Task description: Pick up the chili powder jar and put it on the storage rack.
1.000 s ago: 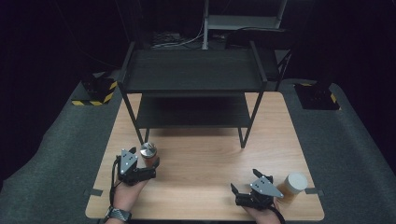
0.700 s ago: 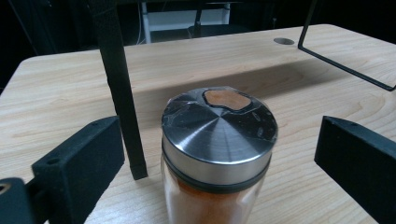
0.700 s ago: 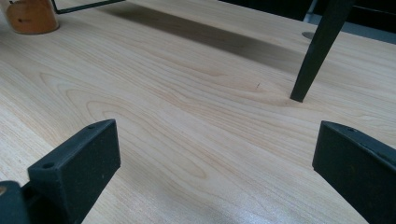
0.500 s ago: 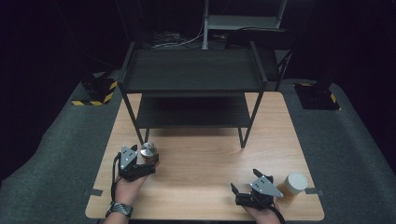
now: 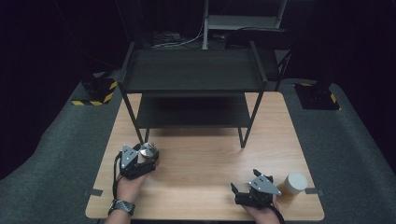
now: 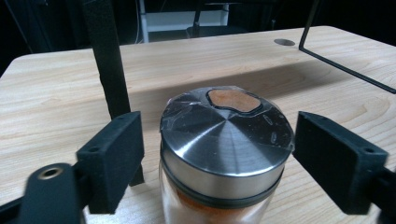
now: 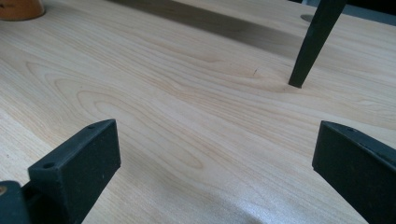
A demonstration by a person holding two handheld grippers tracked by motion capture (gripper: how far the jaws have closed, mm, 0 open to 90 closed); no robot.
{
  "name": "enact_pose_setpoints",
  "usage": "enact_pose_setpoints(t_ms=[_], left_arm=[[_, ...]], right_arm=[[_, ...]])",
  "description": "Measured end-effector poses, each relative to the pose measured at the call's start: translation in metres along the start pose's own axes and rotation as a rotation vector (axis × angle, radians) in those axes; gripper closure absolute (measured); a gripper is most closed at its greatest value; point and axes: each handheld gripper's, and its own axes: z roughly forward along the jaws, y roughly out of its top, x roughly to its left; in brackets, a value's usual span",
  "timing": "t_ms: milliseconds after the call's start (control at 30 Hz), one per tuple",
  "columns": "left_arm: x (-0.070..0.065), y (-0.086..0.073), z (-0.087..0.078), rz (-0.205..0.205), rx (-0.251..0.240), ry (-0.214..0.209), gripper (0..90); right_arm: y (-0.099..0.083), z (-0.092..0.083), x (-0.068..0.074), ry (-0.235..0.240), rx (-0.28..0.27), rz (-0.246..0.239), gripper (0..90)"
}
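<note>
Left claw (image 6: 217, 158): at the near left of the bench (image 5: 205, 158), straddling the spice jar (image 6: 224, 158). Its jaws had just been closing, from full spread a second earlier to roughly half. In the left gripper view the jar stood between the pads, a gap showing at each side of the steel lid (image 6: 219, 135); pads not yet pressing, so the claw counted as released, nothing grasped. Judged: grasp under way, closure unfinished, jar not ready to lift.

Spice jar: upright on the bench, just in front of the rack's near-left leg (image 6: 109, 60), as in both earlier high views. Clear glass, orange powder inside, lid with a clear film and one open shaker hole. Judged: a short further squeeze should seat the pads on the lid or on the glass below it; the nearby leg left little room on that side.

Right claw (image 5: 239, 192): near right of the bench, resting low, in the same spot as in the earlier views. Jaws wide apart over bare wood in the right gripper view; released, idle.

Cup (image 5: 293, 185): pale cylinder just beside the right hand, untouched, place unchanged.

Rack (image 5: 194, 70): black, two-tier, at mid-bench beyond both claws; both shelves looked bare. Judged: likely destination for the jar.
</note>
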Motion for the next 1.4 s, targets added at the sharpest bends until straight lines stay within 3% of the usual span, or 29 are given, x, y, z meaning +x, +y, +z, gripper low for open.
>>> enact_pose_setpoints(t_ms=[267, 500, 733, 1067, 1400], left_arm=[[-0.003, -0.001, 0.002, 0.019, 0.005, 0.010, 28.9], [-0.004, -0.006, 0.003, 0.011, -0.010, 0.014, 32.9], [-0.006, -0.004, 0.001, 0.031, -0.011, 0.028, 34.6], [-0.002, -0.006, -0.010, 0.004, -0.031, 0.003, 34.9], [-0.010, 0.002, -0.021, 0.034, -0.068, -0.028, 34.9]], right_arm=[[0.000, -0.001, -0.002, 0.005, 0.003, 0.011, 0.4], [0.000, -0.001, -0.002, 0.004, 0.002, 0.008, 0.4], [0.000, -0.001, -0.002, 0.004, 0.002, 0.005, 0.4], [0.000, -0.001, -0.003, 0.008, 0.002, 0.009, 0.4], [-0.001, -0.001, -0.003, 0.008, -0.003, 0.015, 0.7]])
